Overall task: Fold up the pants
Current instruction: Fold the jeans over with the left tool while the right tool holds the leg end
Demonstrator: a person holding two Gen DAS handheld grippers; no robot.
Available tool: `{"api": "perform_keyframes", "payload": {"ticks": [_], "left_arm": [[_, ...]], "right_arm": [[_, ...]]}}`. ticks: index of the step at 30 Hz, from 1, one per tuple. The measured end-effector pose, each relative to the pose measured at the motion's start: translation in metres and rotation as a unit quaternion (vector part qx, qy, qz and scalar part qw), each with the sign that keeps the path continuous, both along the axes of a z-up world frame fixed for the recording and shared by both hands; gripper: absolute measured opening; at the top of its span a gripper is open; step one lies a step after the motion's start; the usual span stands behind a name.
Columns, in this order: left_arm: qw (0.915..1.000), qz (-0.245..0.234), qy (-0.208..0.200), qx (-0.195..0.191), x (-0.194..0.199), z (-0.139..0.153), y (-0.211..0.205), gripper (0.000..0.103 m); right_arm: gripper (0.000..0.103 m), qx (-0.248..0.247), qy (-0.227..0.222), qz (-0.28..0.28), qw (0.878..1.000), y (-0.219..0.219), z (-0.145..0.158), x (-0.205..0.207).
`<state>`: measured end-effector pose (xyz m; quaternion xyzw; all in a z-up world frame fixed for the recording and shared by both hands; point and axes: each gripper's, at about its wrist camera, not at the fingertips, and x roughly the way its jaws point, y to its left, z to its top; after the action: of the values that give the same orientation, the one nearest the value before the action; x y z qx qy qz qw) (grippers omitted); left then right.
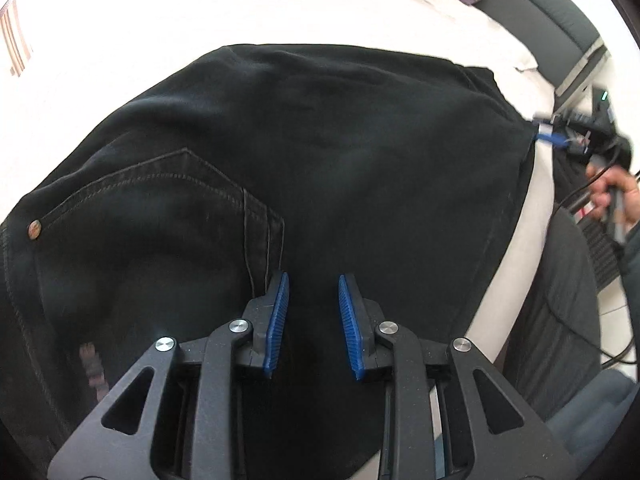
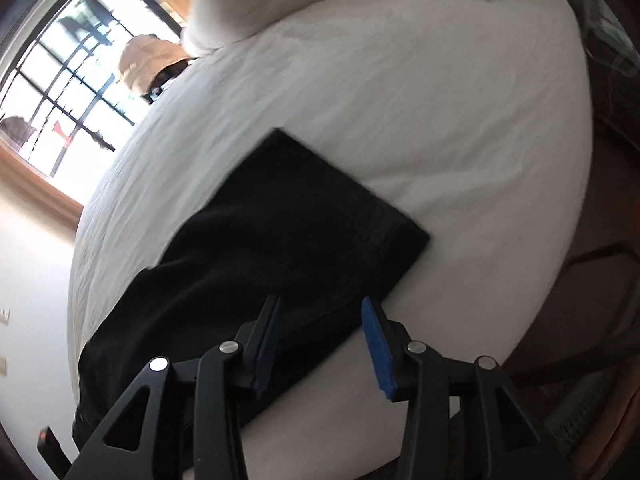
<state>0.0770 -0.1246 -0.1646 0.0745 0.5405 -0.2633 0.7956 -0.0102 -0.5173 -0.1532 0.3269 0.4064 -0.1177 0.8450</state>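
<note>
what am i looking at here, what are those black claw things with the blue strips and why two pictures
Those are hand-held grippers, one in each of a person's hands; there is no robot arm. Each carries a wide-angle camera looking forward along its two fingers, so you get one picture per hand.

In the left wrist view, the left gripper hangs open over the upper part of a pair of black pants, near a stitched pocket. The pants lie on a white bed. At the right edge you see the other gripper, in the person's right hand.

In the right wrist view, the right gripper is open over the edge of the pants near the hem end. Nothing is held yet.
</note>
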Motion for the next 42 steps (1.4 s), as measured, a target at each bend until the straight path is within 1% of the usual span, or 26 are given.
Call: {"api": "perform_keyframes", "payload": {"ticks": [1,2,4,5,6,7,8,11,13,15,16,19,20,25,26,28,30,31,32,33,38,42], "left_arm": [[1.0000,0.000,-0.003,0.004,-0.009,0.001,-0.002,0.025],[0.9999,0.001,-0.006,0.009,-0.014,0.001,-0.003,0.025],[0.9999,0.003,-0.009,0.013,-0.030,-0.001,-0.005,0.025],[0.9999,0.009,-0.007,0.008,-0.035,-0.002,-0.003,0.025],[0.9999,0.016,-0.003,0.000,-0.037,0.000,-0.002,0.025],[0.9997,0.024,0.001,-0.009,-0.038,0.000,0.003,0.025],[0.9994,0.029,0.003,-0.016,-0.040,0.000,0.007,0.025],[0.9993,0.031,0.002,-0.018,-0.044,0.000,0.012,0.025],[0.9993,0.032,0.002,-0.017,-0.045,-0.001,0.010,0.025],[0.9993,0.032,0.003,-0.017,-0.044,0.000,0.010,0.025],[0.9993,0.031,0.004,-0.019,-0.045,-0.001,0.011,0.025],[0.9990,0.034,0.009,-0.028,-0.042,0.000,0.018,0.025],[0.9988,0.035,0.011,-0.032,-0.042,0.000,0.020,0.025],[0.9987,0.033,0.016,-0.037,-0.042,-0.001,0.027,0.025],[0.9986,0.033,0.017,-0.038,-0.042,0.000,0.028,0.025],[0.9985,0.032,0.019,-0.040,-0.041,0.000,0.032,0.025],[0.9984,0.032,0.021,-0.042,-0.040,0.000,0.033,0.025],[0.9984,0.032,0.021,-0.041,-0.040,0.000,0.033,0.025],[0.9985,0.031,0.022,-0.041,-0.040,0.000,0.035,0.025],[0.9985,0.030,0.023,-0.041,-0.040,0.000,0.035,0.025],[0.9986,0.025,0.028,-0.036,-0.038,0.000,0.034,0.025],[0.9986,0.027,0.031,-0.032,-0.039,0.000,0.038,0.025]], "right_arm": [[0.046,0.020,-0.021,0.026,0.999,0.008,0.009,0.001],[0.048,0.038,-0.030,0.044,0.998,0.017,0.011,0.006],[0.050,0.084,-0.034,0.078,0.993,0.032,0.012,0.011],[0.050,0.104,-0.030,0.083,0.991,0.039,0.009,0.011],[0.050,0.120,-0.029,0.080,0.989,0.039,0.007,0.008],[0.050,0.147,-0.029,0.072,0.986,0.040,0.003,0.004],[0.050,0.184,-0.032,0.062,0.980,0.039,-0.004,-0.003],[0.050,0.246,-0.030,0.055,0.967,0.039,-0.018,-0.011],[0.049,0.268,-0.029,0.057,0.961,0.048,-0.029,-0.011],[0.049,0.289,-0.027,0.055,0.956,0.048,-0.038,-0.008],[0.049,0.293,-0.027,0.056,0.954,0.047,-0.041,-0.014],[0.049,0.296,-0.015,0.071,0.952,0.058,-0.048,-0.010],[0.049,0.301,-0.012,0.070,0.951,0.059,-0.048,-0.016],[0.049,0.321,-0.014,0.071,0.944,0.064,-0.059,-0.020],[0.048,0.322,-0.015,0.072,0.944,0.064,-0.059,-0.018],[0.044,0.325,-0.014,0.076,0.942,0.067,-0.062,-0.014],[0.032,0.327,-0.012,0.082,0.942,0.069,-0.063,-0.013],[0.028,0.326,-0.010,0.084,0.942,0.070,-0.065,-0.012],[0.018,0.324,-0.007,0.086,0.942,0.071,-0.067,-0.012],[0.012,0.322,-0.005,0.088,0.943,0.070,-0.066,-0.015],[0.007,0.312,-0.012,0.084,0.946,0.068,-0.068,-0.024],[0.006,0.302,-0.011,0.079,0.950,0.071,-0.063,-0.022]]}}
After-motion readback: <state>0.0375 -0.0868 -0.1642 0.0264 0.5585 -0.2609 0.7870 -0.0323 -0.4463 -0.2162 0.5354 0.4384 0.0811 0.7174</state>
